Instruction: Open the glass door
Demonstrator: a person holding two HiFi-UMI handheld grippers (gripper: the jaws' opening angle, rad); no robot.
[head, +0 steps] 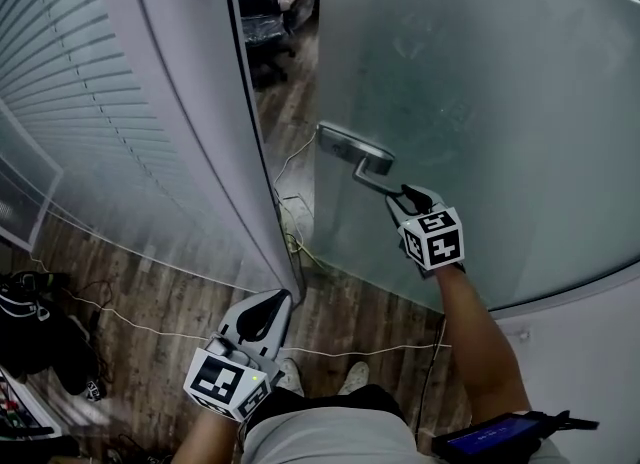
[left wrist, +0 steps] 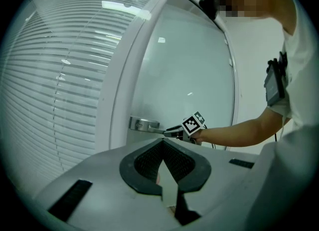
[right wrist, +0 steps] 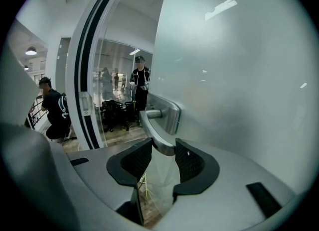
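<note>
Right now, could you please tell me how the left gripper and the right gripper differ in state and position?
The right gripper holds the door handle between its fingers; the left gripper has its fingers shut together on nothing. The right gripper reaches out to the glass door, while the left gripper hangs low beside the person, clear of the door. Both carry a marker cube.

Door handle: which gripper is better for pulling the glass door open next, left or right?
Right. The right gripper has its jaws closed on the door handle, and the glass door is already ajar. The left gripper is shut and hangs low, away from the handle.
</note>
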